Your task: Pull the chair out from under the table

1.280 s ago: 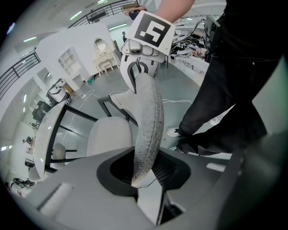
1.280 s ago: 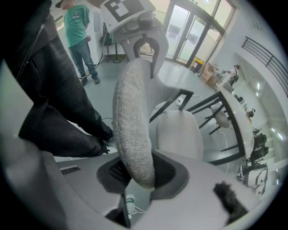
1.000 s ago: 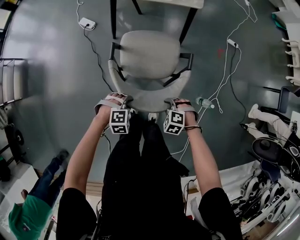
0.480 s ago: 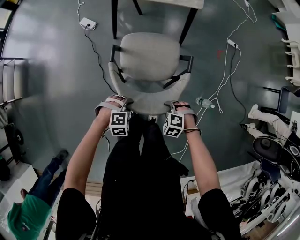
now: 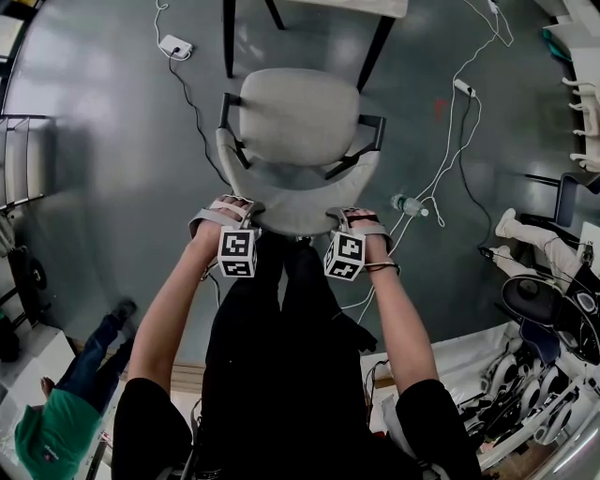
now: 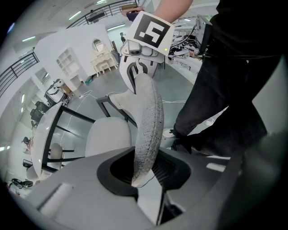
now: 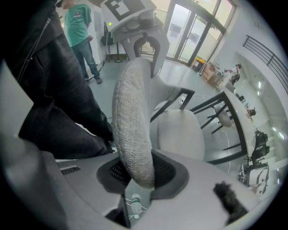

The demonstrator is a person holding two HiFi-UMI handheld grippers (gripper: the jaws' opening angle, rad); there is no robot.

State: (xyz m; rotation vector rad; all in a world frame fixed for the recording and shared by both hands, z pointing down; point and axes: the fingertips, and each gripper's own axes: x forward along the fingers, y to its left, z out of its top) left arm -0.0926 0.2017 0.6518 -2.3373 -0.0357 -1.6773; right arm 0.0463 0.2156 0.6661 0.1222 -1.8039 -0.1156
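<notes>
Tongs on my left (image 5: 242, 208): clamped on the backrest (image 5: 295, 199) rim, ready for dragging.
Chair (image 5: 300, 112): seat out beyond the bench (image 5: 356, 7) legs; pull nearly done, I judge.
Tongs on my right (image 5: 345, 217): clamped on the same rim; 2 grips keep my pull straight.

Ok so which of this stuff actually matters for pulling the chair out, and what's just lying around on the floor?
Part of the job:
- chair
- table
- left gripper and right gripper, both clamped on the chair's backrest

Just lying about:
- water bottle
- white cable
- power adapter
</notes>
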